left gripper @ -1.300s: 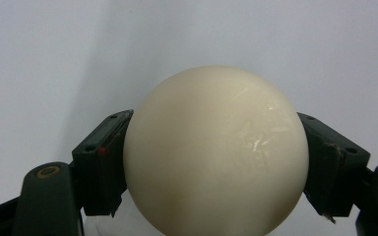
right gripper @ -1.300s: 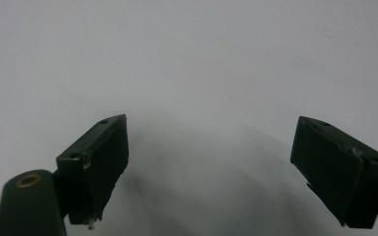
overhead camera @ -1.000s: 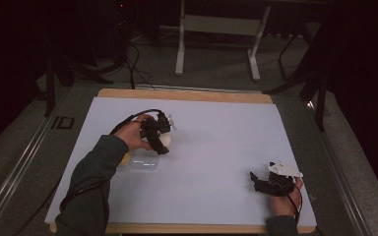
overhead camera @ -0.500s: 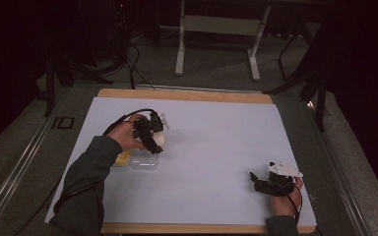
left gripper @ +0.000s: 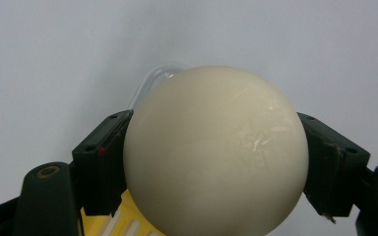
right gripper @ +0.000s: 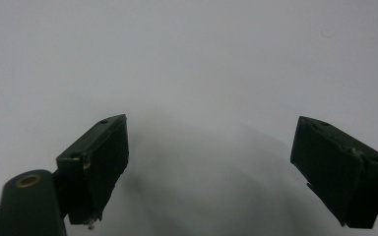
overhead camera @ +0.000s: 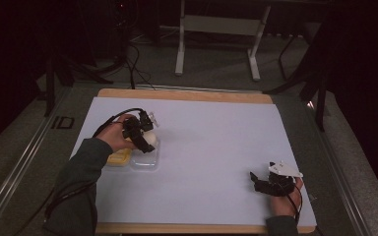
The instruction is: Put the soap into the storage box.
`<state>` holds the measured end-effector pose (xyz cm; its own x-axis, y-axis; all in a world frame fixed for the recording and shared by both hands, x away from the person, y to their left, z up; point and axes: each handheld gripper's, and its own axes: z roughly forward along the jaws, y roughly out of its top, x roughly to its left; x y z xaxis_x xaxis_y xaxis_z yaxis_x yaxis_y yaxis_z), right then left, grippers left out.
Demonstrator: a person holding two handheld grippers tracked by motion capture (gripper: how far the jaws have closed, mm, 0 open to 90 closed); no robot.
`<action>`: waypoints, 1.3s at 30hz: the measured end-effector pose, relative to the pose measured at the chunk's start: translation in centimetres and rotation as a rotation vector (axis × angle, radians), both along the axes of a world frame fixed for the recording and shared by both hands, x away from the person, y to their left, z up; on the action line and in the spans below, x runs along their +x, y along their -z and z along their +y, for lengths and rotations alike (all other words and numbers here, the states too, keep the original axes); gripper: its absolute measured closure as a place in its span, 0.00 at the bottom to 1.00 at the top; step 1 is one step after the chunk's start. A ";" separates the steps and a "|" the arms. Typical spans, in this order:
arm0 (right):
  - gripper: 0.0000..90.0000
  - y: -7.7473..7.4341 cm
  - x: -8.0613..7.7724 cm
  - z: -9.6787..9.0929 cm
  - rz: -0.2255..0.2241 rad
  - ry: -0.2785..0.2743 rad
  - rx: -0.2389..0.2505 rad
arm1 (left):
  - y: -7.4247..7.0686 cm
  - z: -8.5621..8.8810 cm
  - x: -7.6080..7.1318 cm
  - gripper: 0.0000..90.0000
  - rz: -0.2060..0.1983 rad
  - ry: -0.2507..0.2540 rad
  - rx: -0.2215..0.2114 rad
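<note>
Since a second ago the left gripper (overhead camera: 142, 133) has slid a short way toward the left of the high view, carrying the cream ball (left gripper: 215, 150) with it, so that the ball now hangs at the upper edge of the clear tray (overhead camera: 145, 158), left of centre on the white table sheet (overhead camera: 211, 142). Its jaws are clamped on the ball's two flanks at about the widest girth, which looks the right place, since a smooth round thing taken higher or lower would likely squirt out. Glossy highlights and faint scuffs on the surface suggest a hard, slick shell, probably light, and possibly breakable if dropped; a gentle, steady squeeze seems wise. In the left gripper view the ball covers most of what lies below: a curved clear rim (left gripper: 153, 78) peeps out at upper left and a yellow piece (left gripper: 123, 223) at the bottom edge, matching the yellow thing (overhead camera: 119, 157) beside the tray, but what that is cannot be made out. At lower right the right gripper (overhead camera: 262, 180) rests on the sheet, jaws spread apart with nothing between them.
</note>
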<state>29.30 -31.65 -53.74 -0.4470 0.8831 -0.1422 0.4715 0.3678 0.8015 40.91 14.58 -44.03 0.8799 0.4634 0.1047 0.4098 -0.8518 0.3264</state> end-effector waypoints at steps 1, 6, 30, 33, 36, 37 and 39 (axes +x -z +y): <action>0.16 0.0 0.0 0.0 0.000 0.000 0.000 | 0.0 0.0 0.0 0.26 0.000 0.000 0.000; 0.16 0.0 0.0 0.0 0.000 0.002 0.001 | 0.0 1.0 0.0 0.26 0.001 -0.026 -0.006; 0.16 0.0 0.0 0.0 -0.002 0.002 -0.001 | 0.2 4.1 -0.2 0.26 0.004 -0.102 0.002; 0.16 0.0 0.0 0.0 -0.002 0.002 -0.001 | 0.3 4.4 -0.2 0.26 0.006 -0.111 0.003; 0.16 0.0 0.0 0.0 -0.003 0.001 -0.002 | 0.4 5.0 -0.2 0.26 0.006 -0.123 0.005; 0.16 0.0 0.0 0.0 -0.002 0.002 -0.002 | 0.4 5.1 -0.2 0.26 0.006 -0.124 0.009; 0.16 0.0 0.0 0.0 -0.002 0.002 -0.002 | 0.5 5.4 -0.2 0.26 0.008 -0.136 0.007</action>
